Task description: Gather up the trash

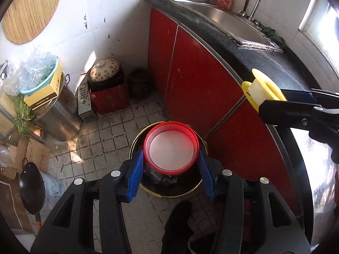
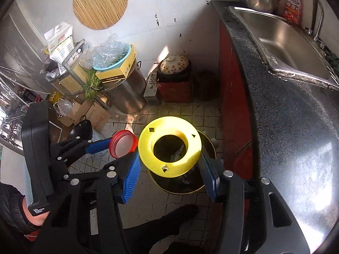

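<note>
**Left wrist and right wrist views: a lid and a spool held above the bin**

Left wrist view shows the left gripper (image 1: 171,159) clenched on a red lid (image 1: 171,148), its blue fingers (image 1: 135,175) pressing the rim from both sides, with the pale inner face of the lid turned toward the camera. Directly beneath the lid sits a round black trash bin (image 1: 169,187) with a thin gold rim, standing on the tiled floor (image 1: 118,127); dark scraps lie inside it. To the right in the same view, the right gripper (image 1: 269,97) reaches in from the side, grasping a yellow spool (image 1: 262,91) with a white core.

From the right wrist view, the right gripper (image 2: 169,167) clamps the yellow spool (image 2: 169,146) by its sides, flange facing the camera, and through the open centre hole the contents of the trash bin (image 2: 180,185) are visible below. The red lid (image 2: 122,144) hangs just beside the spool on its left, carried by the left gripper (image 2: 114,146).

Beyond the bin, red cabinet doors (image 1: 190,67) run under a dark speckled countertop (image 2: 286,116) with a steel sink (image 2: 281,40) set in it. Against the far white wall stand a flowered ceramic pot (image 1: 103,69) on a red box, and a large steel pot (image 2: 125,93) carrying a yellow box (image 2: 118,67)
</note>
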Demonstrator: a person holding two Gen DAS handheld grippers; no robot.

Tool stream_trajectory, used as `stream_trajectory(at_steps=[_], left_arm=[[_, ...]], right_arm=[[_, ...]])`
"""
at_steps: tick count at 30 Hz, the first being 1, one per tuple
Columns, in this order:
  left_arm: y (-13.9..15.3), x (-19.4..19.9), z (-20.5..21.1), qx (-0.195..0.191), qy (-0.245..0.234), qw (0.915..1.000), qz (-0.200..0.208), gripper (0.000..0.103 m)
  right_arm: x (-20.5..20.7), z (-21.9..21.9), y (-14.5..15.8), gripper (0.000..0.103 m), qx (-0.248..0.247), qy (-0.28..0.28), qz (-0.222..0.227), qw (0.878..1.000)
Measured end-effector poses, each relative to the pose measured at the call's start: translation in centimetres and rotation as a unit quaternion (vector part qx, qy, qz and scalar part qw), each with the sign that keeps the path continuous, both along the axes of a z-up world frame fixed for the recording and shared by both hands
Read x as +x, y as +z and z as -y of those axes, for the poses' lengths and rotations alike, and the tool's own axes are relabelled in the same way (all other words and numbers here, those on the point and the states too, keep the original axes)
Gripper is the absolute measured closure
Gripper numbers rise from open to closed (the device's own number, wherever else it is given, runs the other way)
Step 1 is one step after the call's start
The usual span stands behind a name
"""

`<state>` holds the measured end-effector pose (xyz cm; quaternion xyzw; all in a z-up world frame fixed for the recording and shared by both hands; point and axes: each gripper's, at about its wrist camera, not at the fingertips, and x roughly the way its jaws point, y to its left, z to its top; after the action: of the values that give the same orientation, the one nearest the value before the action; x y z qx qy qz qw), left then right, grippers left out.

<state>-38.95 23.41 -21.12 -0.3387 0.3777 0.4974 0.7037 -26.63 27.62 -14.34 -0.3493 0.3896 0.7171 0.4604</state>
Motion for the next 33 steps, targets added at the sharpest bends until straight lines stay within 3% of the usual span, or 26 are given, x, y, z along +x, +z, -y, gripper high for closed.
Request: stream_trajectory(at_steps=[7,13,14,16,17,28,33], left_arm=[[-2.0,0.0,-0.9,-0.021,-0.009,0.9997,0.002,0.055],[-2.8,-0.1,-1.7,-0.031,-0.019,0.9993,0.011,0.055],[-2.9,0.0,-1.9,-0.032,-0.018,0.9993,0.009,0.053],[-3.1,-0.1,-2.3,-0.038,-0.015,0.9991,0.007,0.031],[-2.9,-0.2,-2.2,-0.032,-0.010,0.9994,0.008,0.024],[-2.4,-0.8,-1.9,-0.033,0.005,0.9994,-0.002,0.023],[-0.9,0.4,-1.5,-0.021,0.003,0.9996,-0.017,0.015]], right_arm=[[-0.4,-2.2,-2.0,0.050,-0.026,-0.003,0.003,1.000],[-0.7,-2.9,-2.0,0.050,-0.025,-0.006,0.003,1.000],[-0.7,-3.1,-2.0,0.041,-0.028,-0.005,0.002,1.000],[-0.6,-3.3,-2.0,0.021,-0.026,-0.012,-0.002,1.000],[-0.4,-3.4,-1.9,0.020,-0.025,-0.016,-0.006,1.000],[1.7,-2.9,-0.5,0.019,-0.018,-0.033,-0.017,0.999],[3.9,-1.0,1.7,0.011,-0.012,-0.059,-0.026,0.998]])
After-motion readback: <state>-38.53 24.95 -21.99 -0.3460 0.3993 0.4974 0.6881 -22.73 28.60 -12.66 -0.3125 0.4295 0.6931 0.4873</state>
